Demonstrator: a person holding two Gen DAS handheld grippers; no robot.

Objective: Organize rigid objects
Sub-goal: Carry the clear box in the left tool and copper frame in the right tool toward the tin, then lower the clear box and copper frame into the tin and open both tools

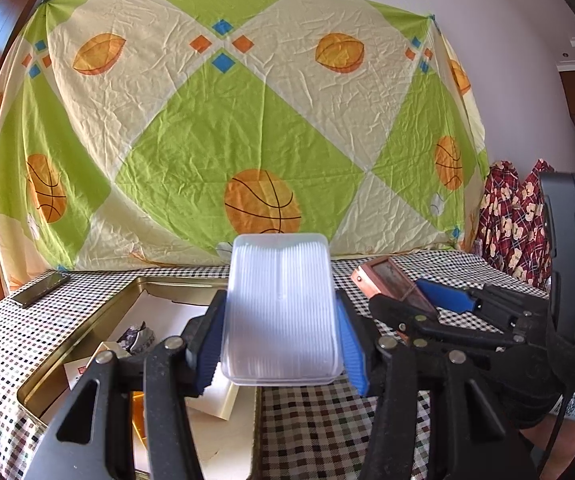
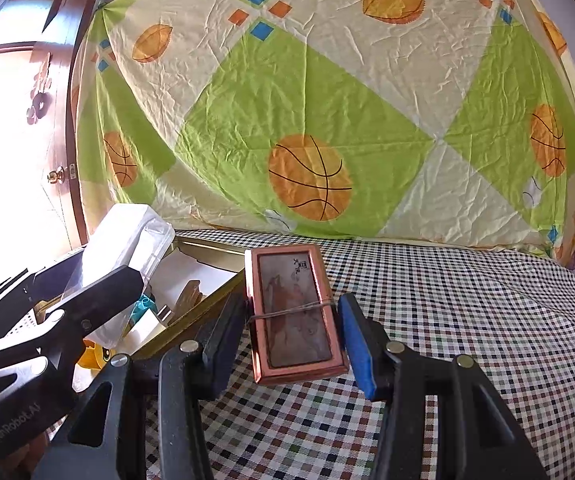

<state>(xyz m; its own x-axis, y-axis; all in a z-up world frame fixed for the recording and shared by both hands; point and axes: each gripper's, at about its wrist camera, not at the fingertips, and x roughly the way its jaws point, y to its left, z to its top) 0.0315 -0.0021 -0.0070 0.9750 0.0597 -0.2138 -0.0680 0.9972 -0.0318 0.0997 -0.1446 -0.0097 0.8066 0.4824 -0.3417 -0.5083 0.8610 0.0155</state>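
Note:
My left gripper (image 1: 279, 336) is shut on a clear ribbed plastic box (image 1: 281, 304) and holds it above the right edge of the gold tin tray (image 1: 87, 320). The same box shows at the left of the right wrist view (image 2: 127, 240). My right gripper (image 2: 293, 332) is shut on a copper-framed flat case (image 2: 293, 312) bound with a thin thread, held above the checkered cloth just right of the tray (image 2: 207, 300). The case and right gripper also show in the left wrist view (image 1: 391, 284), right of the plastic box.
The tray holds several small items, among them a white card (image 1: 215, 396) and a dark crumpled piece (image 1: 137, 336). A phone (image 1: 39, 283) lies at the table's far left. A basketball-print sheet (image 1: 247, 120) hangs behind. Checkered cloth (image 2: 467, 320) covers the table.

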